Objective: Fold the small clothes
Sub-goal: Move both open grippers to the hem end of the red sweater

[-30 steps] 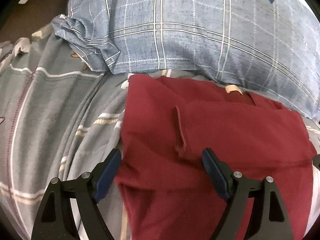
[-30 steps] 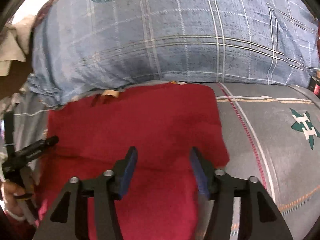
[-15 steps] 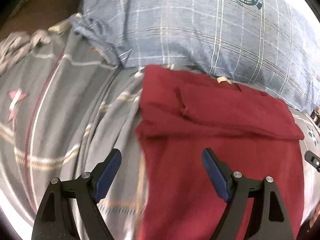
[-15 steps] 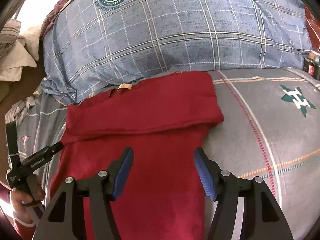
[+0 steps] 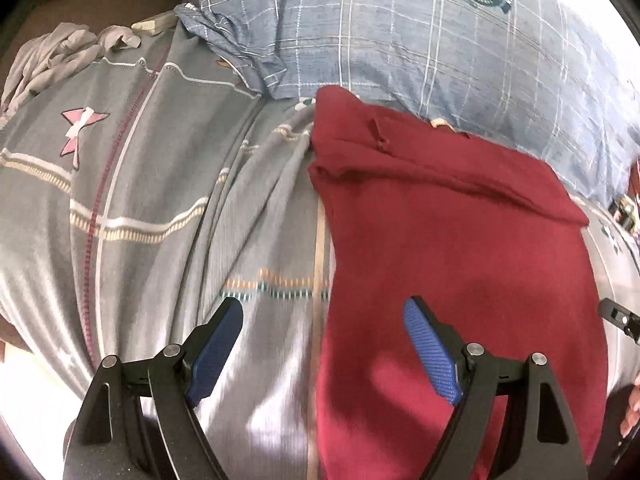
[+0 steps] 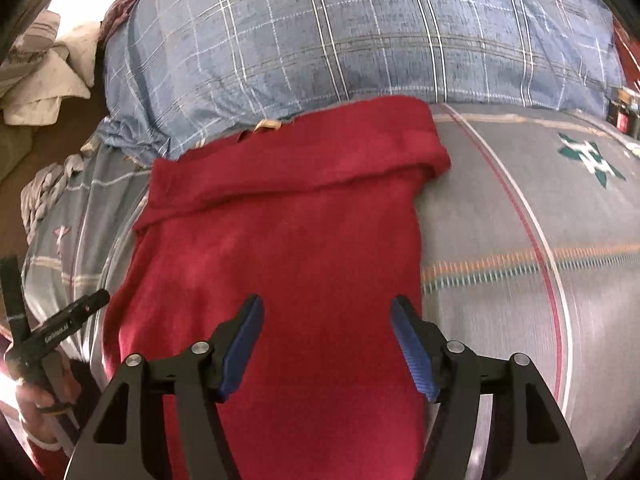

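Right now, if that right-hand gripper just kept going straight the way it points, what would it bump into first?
Most likely the red garment: the open right gripper points along it, toward its folded-over far end. Beyond that lies the blue plaid pillow. Depth is hard to judge through the fisheye, so it could skim above the cloth.

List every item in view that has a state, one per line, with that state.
red garment: lying flat on the bed, far end folded back over itself, not gripped.
left hand-held gripper: open, holding nothing, over the garment's left edge.
right hand-held gripper: open, holding nothing, above the garment.
blue plaid pillow: plump, lying at the garment's far end.
grey bedsheet: spread out, creased beside the garment.
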A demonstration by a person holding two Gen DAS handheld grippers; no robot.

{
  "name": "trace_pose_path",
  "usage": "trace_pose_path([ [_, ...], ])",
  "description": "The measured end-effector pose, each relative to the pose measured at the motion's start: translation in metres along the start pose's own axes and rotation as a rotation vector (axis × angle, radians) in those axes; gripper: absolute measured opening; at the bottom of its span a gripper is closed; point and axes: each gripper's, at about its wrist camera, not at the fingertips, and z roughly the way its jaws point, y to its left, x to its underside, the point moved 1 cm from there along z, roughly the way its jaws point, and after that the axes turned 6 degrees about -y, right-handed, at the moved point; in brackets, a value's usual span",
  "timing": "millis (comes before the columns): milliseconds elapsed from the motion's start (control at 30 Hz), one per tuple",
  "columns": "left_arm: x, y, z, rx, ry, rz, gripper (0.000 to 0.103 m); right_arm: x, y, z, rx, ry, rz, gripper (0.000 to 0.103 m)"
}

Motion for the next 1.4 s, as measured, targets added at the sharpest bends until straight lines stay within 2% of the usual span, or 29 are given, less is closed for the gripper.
trace_pose_path([
  [233,0.016,-0.002,-0.014,-0.008,0.013,0.011,0.082,0.037,-0.007,-0.018,0.021,0.055,-0.025,0.071],
  [467,0.028,-0.004,-0.031,0.0,0.01,0.022,0.082,0.054,-0.008,-0.033,0.002,0.044,0.02,0.073],
  [567,0.033,0.0,-0.04,0.026,0.018,0.01,0.083,0.06,-0.009,-0.039,-0.005,0.044,0.023,0.073],
  [733,0.048,0.02,-0.054,0.11,0.086,-0.05,0.083,0.069,-0.012,-0.051,-0.003,0.053,0.013,0.073],
  [867,0.063,0.031,-0.061,0.106,0.122,-0.047,0.083,0.079,-0.015,-0.057,0.011,0.076,-0.003,0.074],
  [1000,0.075,0.037,-0.065,0.14,0.156,-0.063,0.082,0.093,-0.02,-0.06,-0.004,0.119,-0.013,0.074],
  [1067,0.08,0.039,-0.065,0.172,0.167,-0.093,0.08,0.1,-0.021,-0.06,-0.01,0.135,-0.012,0.074],
  [1167,0.086,0.035,-0.064,0.216,0.195,-0.088,0.071,0.108,-0.025,-0.061,-0.006,0.146,-0.008,0.074],
  [1300,0.095,0.03,-0.059,0.215,0.235,-0.039,0.059,0.116,-0.032,-0.064,-0.006,0.148,0.031,0.074],
  [1400,0.097,0.027,-0.048,0.232,0.267,-0.044,0.056,0.121,-0.039,-0.065,-0.011,0.149,0.058,0.074],
])
